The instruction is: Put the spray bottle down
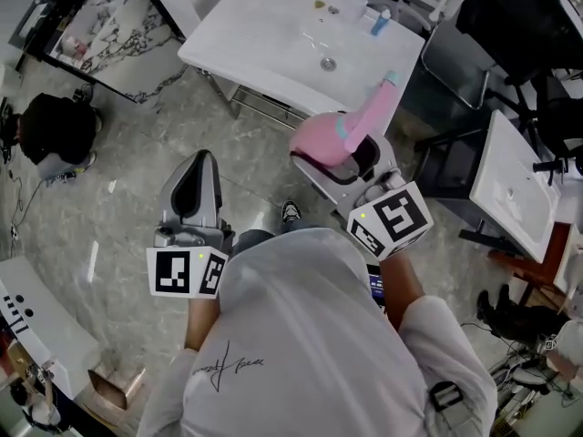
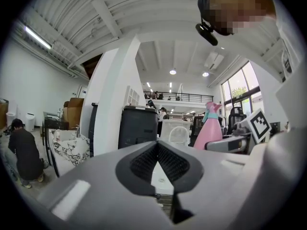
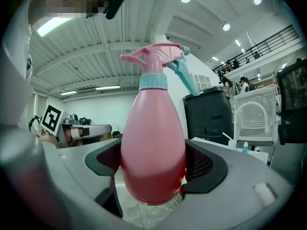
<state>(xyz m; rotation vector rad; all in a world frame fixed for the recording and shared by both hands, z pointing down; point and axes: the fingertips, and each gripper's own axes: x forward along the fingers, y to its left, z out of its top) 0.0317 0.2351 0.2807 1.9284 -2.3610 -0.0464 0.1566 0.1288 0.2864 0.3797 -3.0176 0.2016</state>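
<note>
The pink spray bottle (image 1: pixel 344 137) with a pale blue collar and trigger stands upright between the jaws of my right gripper (image 1: pixel 333 159), which is shut on its lower body. In the right gripper view the bottle (image 3: pixel 153 138) fills the middle, both black pads (image 3: pixel 204 164) pressed against its sides. It hangs just in front of the near edge of a white washbasin counter (image 1: pixel 260 35). My left gripper (image 1: pixel 198 178) is lower left over the floor, its jaws shut with nothing between them (image 2: pixel 157 150). The bottle (image 2: pixel 209 128) also shows at the right of the left gripper view.
A small blue-capped bottle (image 1: pixel 379 22) stands by the tap on the washbasin. A second white basin (image 1: pixel 515 189) is at the right, and black equipment (image 1: pixel 519 16) at the top right. A marbled slab (image 1: pixel 123 35) leans at the upper left. A person in black (image 1: pixel 50 135) crouches at the left.
</note>
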